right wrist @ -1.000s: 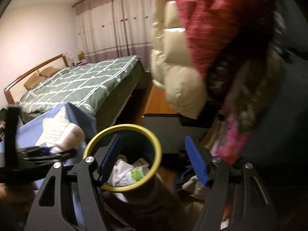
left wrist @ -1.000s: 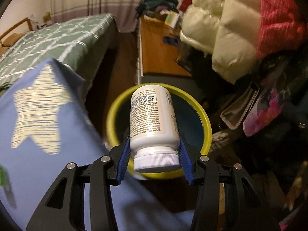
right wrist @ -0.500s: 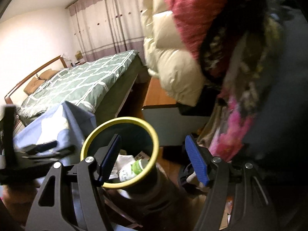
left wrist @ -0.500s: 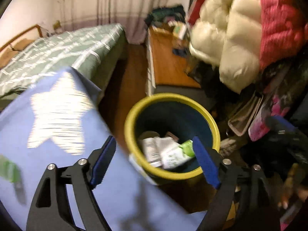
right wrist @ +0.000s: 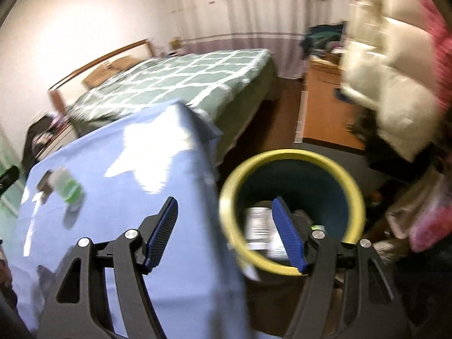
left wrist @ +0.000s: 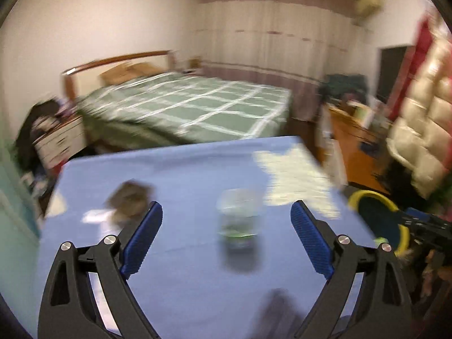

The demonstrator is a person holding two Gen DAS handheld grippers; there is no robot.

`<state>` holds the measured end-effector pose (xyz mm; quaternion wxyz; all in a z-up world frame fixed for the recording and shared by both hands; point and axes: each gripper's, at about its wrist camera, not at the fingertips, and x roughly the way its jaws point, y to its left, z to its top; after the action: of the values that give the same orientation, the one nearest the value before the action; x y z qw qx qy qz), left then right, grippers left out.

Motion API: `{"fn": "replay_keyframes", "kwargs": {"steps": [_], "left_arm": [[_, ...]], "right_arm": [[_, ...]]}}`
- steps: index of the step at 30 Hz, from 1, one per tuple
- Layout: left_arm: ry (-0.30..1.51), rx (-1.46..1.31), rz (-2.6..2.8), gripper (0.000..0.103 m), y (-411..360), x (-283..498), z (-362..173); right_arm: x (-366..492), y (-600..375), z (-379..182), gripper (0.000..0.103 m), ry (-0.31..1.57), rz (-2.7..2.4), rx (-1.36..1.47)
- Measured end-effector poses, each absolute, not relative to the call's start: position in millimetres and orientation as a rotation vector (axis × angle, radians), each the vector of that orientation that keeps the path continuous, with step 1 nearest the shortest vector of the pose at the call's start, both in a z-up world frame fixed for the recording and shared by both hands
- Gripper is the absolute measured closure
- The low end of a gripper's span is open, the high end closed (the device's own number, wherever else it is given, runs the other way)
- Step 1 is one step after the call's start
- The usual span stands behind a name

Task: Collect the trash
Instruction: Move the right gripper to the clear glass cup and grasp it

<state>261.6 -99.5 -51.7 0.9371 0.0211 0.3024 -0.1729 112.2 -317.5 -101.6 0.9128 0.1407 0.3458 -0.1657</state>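
Observation:
My left gripper (left wrist: 226, 206) hangs over a blue-clothed table (left wrist: 183, 169), its jaws opening and gripping nothing. Ahead of it, framed by the fingers, stands a blurred clear plastic cup (left wrist: 238, 217) with green at the bottom. A brown crumpled scrap (left wrist: 130, 200) lies further left beside white paper (left wrist: 94, 216). The yellow-rimmed bin (left wrist: 367, 197) sits off the table's right edge. My right gripper (right wrist: 224, 200) is open and empty, straddling the table's corner and the bin's rim (right wrist: 282, 155). A white pill bottle (right wrist: 257, 223) lies inside the bin among other trash. The cup (right wrist: 66, 185) shows far left.
A bed with a green checked cover (left wrist: 192, 104) stands beyond the table. A wooden cabinet (right wrist: 322, 107) and hanging padded jackets (right wrist: 389, 79) crowd the right side by the bin. A cluttered bedside unit (left wrist: 56, 135) is at the left.
The left gripper let the white pill bottle go into the bin, opened wide and swung left over the table. The right gripper also swung left, now across the bin's rim.

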Motion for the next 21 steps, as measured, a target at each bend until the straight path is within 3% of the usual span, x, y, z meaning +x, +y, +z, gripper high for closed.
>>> {"fn": "replay_keyframes", "kwargs": {"steps": [8,21], "left_arm": [[0.663,0.011,-0.100,0.012,-7.3,311.9,-98.1],[0.786,-0.034,0.000,0.012,17.8,332.9,-143.8]], "right_arm": [[184.7,-230.8,-88.6,0.037,0.727,-0.118,0.202],[290.0,-138.7,-113.0,0.026,0.784,0.044,0.076]]}}
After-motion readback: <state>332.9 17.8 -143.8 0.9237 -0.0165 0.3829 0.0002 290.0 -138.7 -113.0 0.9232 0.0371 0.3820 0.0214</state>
